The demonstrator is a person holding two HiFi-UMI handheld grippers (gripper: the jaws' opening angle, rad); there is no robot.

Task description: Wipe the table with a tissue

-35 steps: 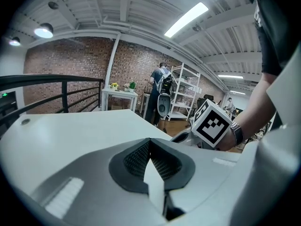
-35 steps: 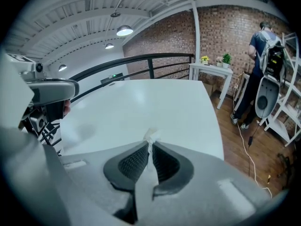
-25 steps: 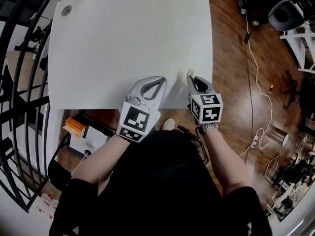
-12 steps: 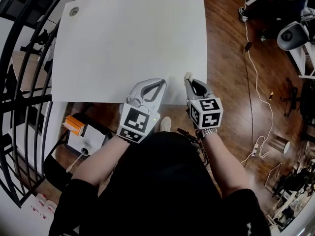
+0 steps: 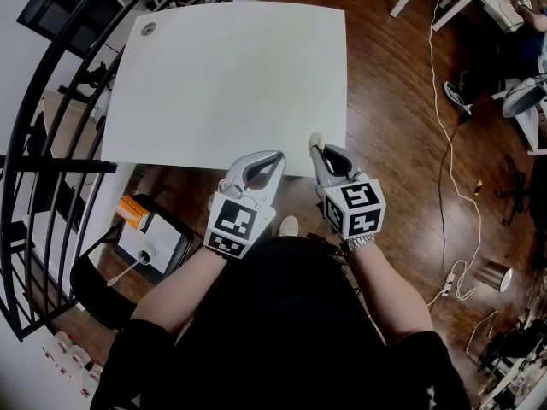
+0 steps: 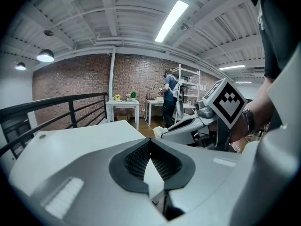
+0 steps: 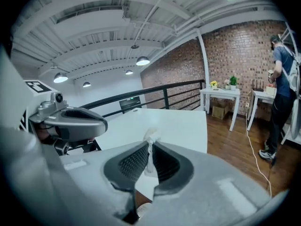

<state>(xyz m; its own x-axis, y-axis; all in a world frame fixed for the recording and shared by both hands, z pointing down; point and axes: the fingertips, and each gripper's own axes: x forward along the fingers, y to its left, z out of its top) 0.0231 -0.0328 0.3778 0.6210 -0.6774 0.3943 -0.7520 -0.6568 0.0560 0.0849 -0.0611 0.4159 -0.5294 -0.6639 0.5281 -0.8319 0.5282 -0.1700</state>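
Note:
The white table (image 5: pixel 231 84) fills the upper middle of the head view. My right gripper (image 5: pixel 314 146) hovers at its near right corner, shut on a small crumpled white tissue (image 5: pixel 315 137) that sticks out past the tips. The right gripper view shows the tissue (image 7: pixel 150 139) pinched between the dark pads, with the table (image 7: pixel 174 121) beyond. My left gripper (image 5: pixel 275 156) sits just off the table's near edge, shut with nothing in it. In the left gripper view its tips (image 6: pixel 150 141) meet, and the right gripper (image 6: pixel 188 126) with the tissue (image 6: pixel 160 132) is beside it.
A black curved railing (image 5: pixel 51 143) runs along the left. An orange and white box (image 5: pixel 145 233) stands on the wooden floor under the near edge. White cables (image 5: pixel 449 169) trail over the floor at right. A person (image 7: pixel 282 93) stands at distant white tables.
Both grippers have drawn back toward me, from over the table's near strip to its very edge. The right gripper still holds the tissue; the table now looks farther off.

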